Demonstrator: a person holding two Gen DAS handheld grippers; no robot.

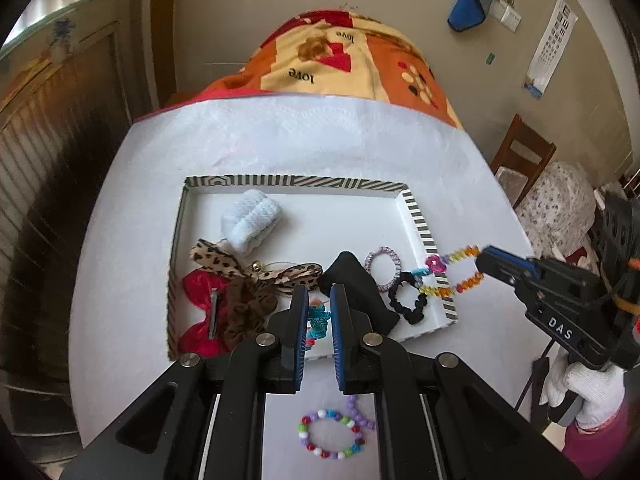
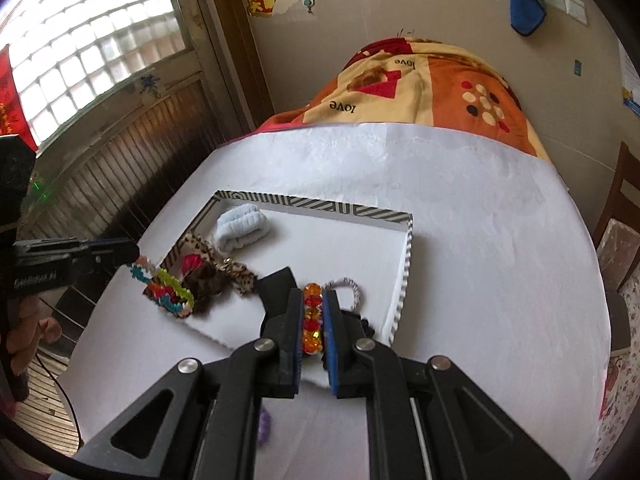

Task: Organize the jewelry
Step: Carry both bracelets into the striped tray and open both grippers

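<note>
The right gripper [image 2: 312, 320] pinches an orange and red beaded bracelet [image 2: 311, 322] between its 2 fingers, holding it above the near right corner of the striped-rim tray [image 1: 416, 216]. The left gripper [image 1: 319, 320] clamps a turquoise braided bracelet [image 1: 318, 322] over the tray's near edge. Inside the tray lie a leopard-print bow [image 1: 224, 260], a red bow clip [image 1: 200, 316], a white scrunchie [image 1: 250, 216] and a black scrunchie [image 1: 408, 300]. A multicoloured bead bracelet [image 1: 330, 434] rests on the white tablecloth [image 1: 280, 140].

"love" on the blanket [image 1: 340, 60]; "das" on the right gripper [image 1: 482, 258].
</note>
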